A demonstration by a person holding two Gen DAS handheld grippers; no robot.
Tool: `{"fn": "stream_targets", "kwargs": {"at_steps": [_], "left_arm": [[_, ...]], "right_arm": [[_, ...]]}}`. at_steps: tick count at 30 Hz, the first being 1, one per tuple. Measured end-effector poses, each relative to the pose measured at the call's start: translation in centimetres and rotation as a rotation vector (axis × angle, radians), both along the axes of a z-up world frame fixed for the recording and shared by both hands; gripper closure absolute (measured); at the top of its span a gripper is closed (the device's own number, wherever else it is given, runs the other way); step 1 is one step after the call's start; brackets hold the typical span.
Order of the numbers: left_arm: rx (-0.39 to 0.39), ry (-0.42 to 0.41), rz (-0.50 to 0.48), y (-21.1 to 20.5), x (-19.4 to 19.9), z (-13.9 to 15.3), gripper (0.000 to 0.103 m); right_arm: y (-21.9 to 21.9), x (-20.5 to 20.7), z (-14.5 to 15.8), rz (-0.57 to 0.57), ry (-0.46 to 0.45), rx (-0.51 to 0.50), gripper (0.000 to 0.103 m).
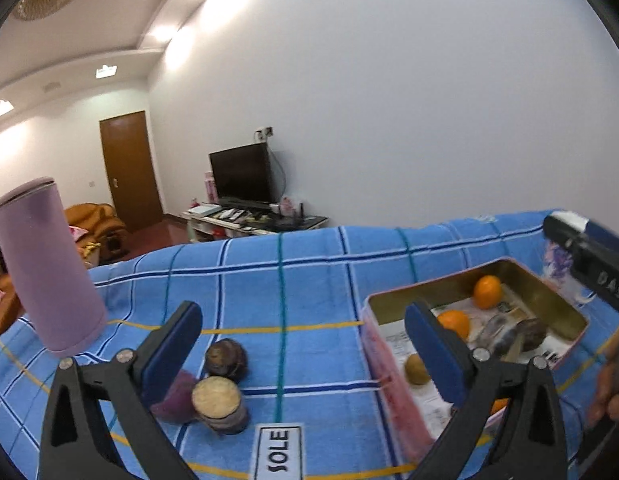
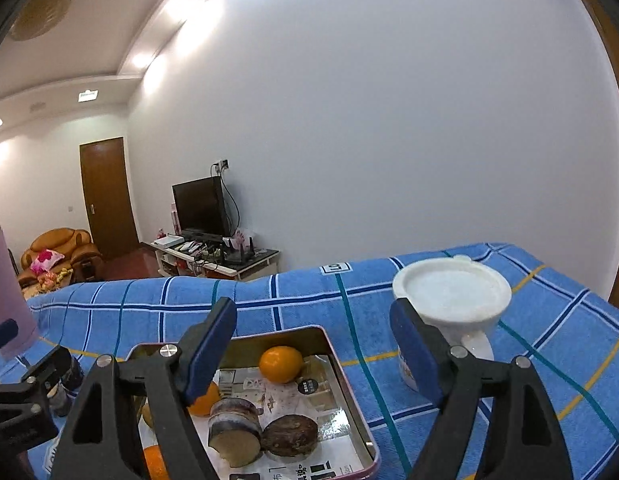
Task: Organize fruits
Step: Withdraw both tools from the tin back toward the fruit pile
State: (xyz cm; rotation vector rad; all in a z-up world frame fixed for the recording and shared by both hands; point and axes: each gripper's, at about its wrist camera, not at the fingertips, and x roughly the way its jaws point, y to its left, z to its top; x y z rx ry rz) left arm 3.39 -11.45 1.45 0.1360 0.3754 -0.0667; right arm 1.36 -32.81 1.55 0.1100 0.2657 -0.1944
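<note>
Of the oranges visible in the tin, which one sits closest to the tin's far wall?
The orange lying alone near the far wall of the tin. The other orange sits nearer the camera, partly hidden behind the right gripper finger, beside the cut brown pieces.

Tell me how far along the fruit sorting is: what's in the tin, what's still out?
Done: the metal tin holds oranges, a kiwi and two brown cut pieces. In hand: nothing; the left gripper and right gripper are both open. Left: two brown pieces and a purple one lie on the blue cloth.
</note>
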Motion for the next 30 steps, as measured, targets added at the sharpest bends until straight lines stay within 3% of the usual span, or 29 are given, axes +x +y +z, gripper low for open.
{"fn": "stream_targets", "kwargs": {"at_steps": [3,16,30], "left_arm": [[0.019,0.035,0.0,-0.3,0.3,-0.6,0.0],[0.001,0.046,0.005,1.0,-0.4,-0.8,0.0],[-0.016,0.079,0.013,3.8,-0.9,-1.0,0.0]], "right_arm": [[0.3,-0.2,-0.1,0.009,0.006,0.003,0.023],[-0.3,-1.3,-0.1,-0.031,0.005,0.131,0.023],[4.2,-2.1,0.1,0.008,0.032,0.08,0.023]]}}
